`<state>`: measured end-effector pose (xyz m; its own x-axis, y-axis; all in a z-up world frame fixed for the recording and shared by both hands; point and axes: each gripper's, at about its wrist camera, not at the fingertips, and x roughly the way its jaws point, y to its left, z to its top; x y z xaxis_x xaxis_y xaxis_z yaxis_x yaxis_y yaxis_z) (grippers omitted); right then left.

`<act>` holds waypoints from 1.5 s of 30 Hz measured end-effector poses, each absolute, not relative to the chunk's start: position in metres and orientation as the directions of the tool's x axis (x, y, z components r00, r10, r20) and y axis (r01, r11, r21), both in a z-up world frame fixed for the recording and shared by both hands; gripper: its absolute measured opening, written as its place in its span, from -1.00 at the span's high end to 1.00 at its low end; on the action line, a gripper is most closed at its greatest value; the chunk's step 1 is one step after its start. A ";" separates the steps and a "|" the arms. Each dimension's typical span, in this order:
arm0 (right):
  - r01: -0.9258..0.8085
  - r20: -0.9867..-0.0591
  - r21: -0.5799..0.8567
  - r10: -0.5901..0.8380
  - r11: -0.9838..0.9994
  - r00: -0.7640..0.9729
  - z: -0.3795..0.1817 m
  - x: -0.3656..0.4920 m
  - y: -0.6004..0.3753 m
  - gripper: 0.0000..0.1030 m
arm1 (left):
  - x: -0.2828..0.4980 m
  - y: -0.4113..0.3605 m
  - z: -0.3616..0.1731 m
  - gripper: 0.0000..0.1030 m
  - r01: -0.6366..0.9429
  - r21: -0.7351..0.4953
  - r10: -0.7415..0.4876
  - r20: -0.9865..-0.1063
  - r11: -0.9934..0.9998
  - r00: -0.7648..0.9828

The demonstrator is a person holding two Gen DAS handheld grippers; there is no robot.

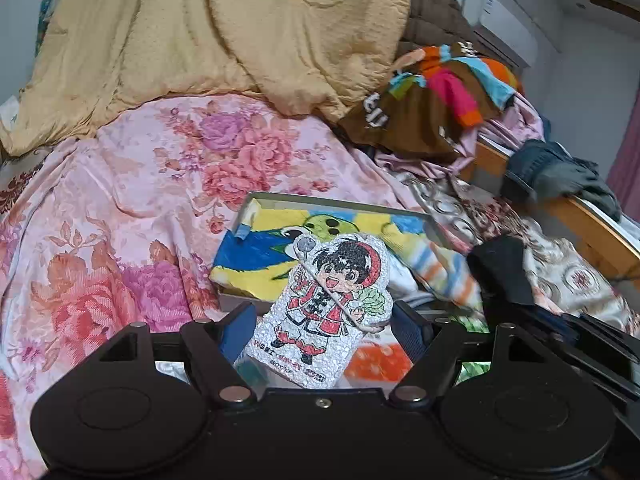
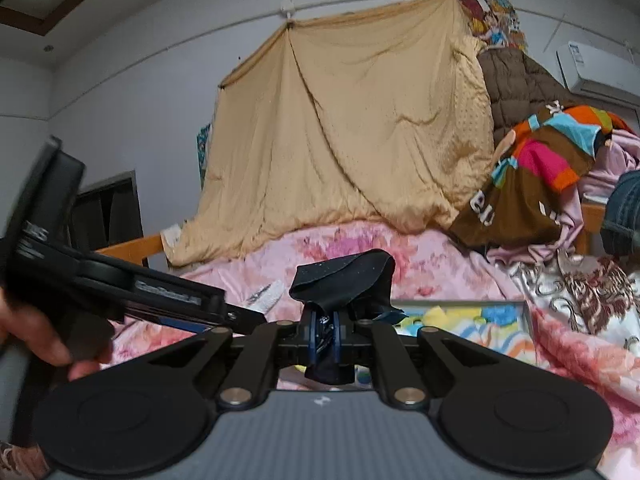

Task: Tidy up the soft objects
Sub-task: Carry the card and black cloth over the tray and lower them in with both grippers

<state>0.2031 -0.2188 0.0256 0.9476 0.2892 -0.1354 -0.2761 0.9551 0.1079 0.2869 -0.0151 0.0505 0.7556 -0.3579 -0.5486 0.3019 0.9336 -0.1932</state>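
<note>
On the far left of the right wrist view, a hand (image 2: 52, 344) holds the black body of the left claw's tool. The left claw (image 1: 324, 320) stands wide, its blue pads either side of a glittery cartoon-figure plush (image 1: 328, 300); the left pad sits close against the plush's edge, but whether both pads press on it cannot be told. The plush tilts upright above a shallow tray (image 1: 280, 197) that lies on the bed and holds a bright yellow-and-blue printed cloth (image 1: 260, 252). The pink flowered bedspread (image 1: 140, 208) covers the bed to the left of the tray, with a tan quilt (image 1: 220, 32) draped behind it.

In the middle of the right wrist view, the right claw (image 2: 325, 330) is nearly closed, pinching a black cloth (image 2: 344, 276) that bunches up above the pads and hangs a little below them. Behind it lies the same tray (image 2: 526, 312). To the right, a striped brown garment (image 2: 532, 184) is heaped with other clothes near the bed's wooden frame (image 1: 592, 220), beside a patterned brown-and-cream blanket (image 2: 592, 292).
</note>
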 end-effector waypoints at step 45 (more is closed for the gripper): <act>-0.144 -0.365 0.492 0.353 0.859 0.861 -0.072 0.427 -0.263 0.79 | 0.485 -0.051 -0.075 -0.47 0.155 -0.142 -0.210 -0.616 0.978 0.759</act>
<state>0.4270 -0.2628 -0.0723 0.8612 0.3533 -0.3653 -0.1437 0.8588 0.4918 0.4852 -0.0515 -0.0747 0.7592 -0.2103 -0.6159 0.1554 0.9775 -0.1423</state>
